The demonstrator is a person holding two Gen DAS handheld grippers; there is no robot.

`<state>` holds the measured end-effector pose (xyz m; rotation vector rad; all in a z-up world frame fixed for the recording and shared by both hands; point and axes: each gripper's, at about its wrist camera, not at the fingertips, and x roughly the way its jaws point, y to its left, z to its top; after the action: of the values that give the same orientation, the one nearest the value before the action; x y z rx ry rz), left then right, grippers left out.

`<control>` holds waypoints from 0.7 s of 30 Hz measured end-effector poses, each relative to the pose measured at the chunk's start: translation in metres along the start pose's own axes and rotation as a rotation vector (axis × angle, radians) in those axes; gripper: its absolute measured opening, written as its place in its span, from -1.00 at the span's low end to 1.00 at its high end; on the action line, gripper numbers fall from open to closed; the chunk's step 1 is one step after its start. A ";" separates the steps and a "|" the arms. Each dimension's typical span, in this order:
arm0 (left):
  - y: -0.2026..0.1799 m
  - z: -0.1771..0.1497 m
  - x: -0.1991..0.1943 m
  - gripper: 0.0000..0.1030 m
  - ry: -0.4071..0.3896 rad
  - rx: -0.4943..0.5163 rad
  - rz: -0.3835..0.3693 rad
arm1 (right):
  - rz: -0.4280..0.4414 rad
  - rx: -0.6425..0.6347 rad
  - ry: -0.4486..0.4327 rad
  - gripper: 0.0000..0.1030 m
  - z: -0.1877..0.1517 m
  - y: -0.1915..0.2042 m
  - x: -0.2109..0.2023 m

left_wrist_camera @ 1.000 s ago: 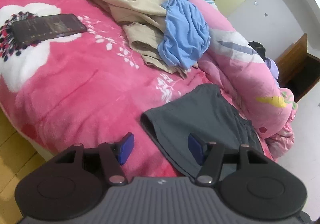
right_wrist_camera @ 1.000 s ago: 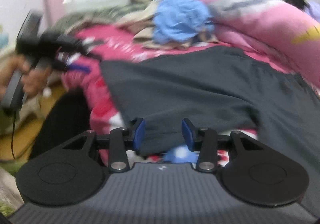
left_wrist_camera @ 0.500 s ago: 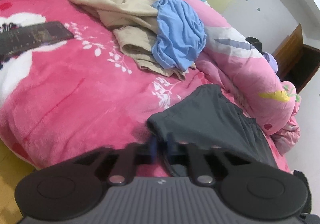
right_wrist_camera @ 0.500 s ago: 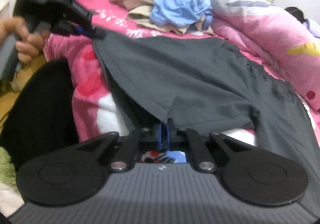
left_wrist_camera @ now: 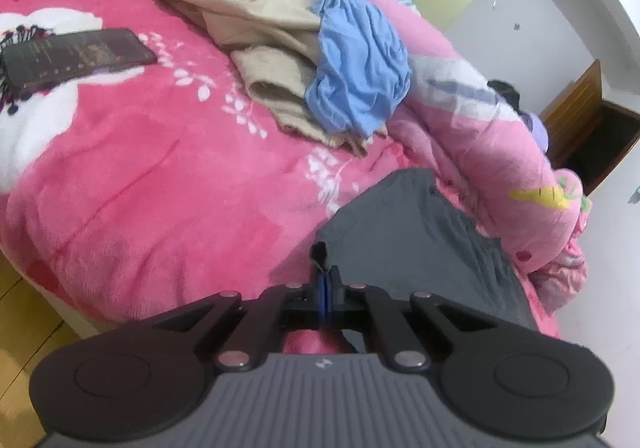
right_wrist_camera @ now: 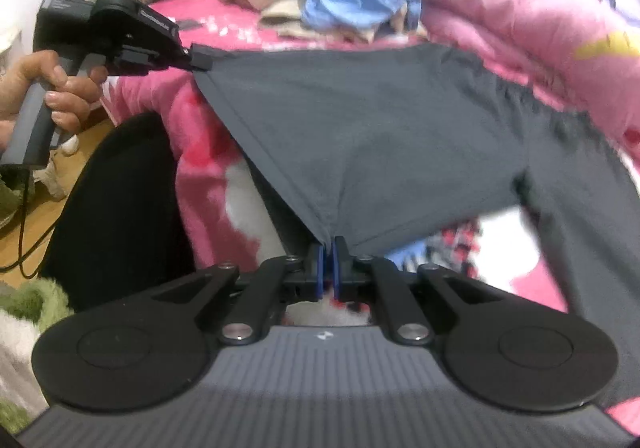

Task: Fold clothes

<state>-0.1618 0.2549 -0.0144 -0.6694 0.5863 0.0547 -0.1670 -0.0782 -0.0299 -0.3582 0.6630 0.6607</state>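
Observation:
Dark grey shorts [right_wrist_camera: 380, 135] lie across the pink bed, stretched taut along one edge between both grippers. My right gripper [right_wrist_camera: 327, 248] is shut on the shorts' near corner at a seam. My left gripper [left_wrist_camera: 325, 274] is shut on another corner of the grey shorts [left_wrist_camera: 400, 232]; in the right wrist view that same left gripper [right_wrist_camera: 196, 59] pinches the corner at upper left, with a hand [right_wrist_camera: 52, 87] around its handle. The far part of the shorts runs toward the rolled pink quilt [right_wrist_camera: 520, 27].
A pink floral blanket [left_wrist_camera: 140, 167] covers the bed. A dark phone [left_wrist_camera: 76, 55] lies on it at the left. Beige clothes [left_wrist_camera: 260, 31] and a blue garment [left_wrist_camera: 360, 67] are piled behind. The rolled pink quilt [left_wrist_camera: 500, 139] lines the right side. Yellow floor [left_wrist_camera: 20, 328] lies below left.
Both grippers went from open to shut on corners of the grey shorts. The edge between them is now lifted and pulled taut.

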 end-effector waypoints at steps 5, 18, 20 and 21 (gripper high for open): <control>0.001 -0.004 -0.005 -0.97 -0.006 0.011 0.000 | 0.001 0.011 -0.004 -0.94 0.000 0.003 -0.004; 0.011 -0.007 -0.003 -0.87 -0.007 0.009 0.014 | 0.098 0.115 0.118 -0.80 -0.024 0.006 0.027; 0.012 -0.006 -0.006 -0.86 -0.010 0.014 0.018 | 0.098 0.114 0.125 -0.80 -0.028 0.006 0.026; 0.013 -0.005 -0.009 -0.82 -0.019 0.016 0.029 | 0.096 0.113 0.124 -0.79 -0.029 0.004 0.024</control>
<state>-0.1743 0.2634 -0.0198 -0.6443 0.5781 0.0837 -0.1684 -0.0785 -0.0681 -0.2657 0.8359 0.6927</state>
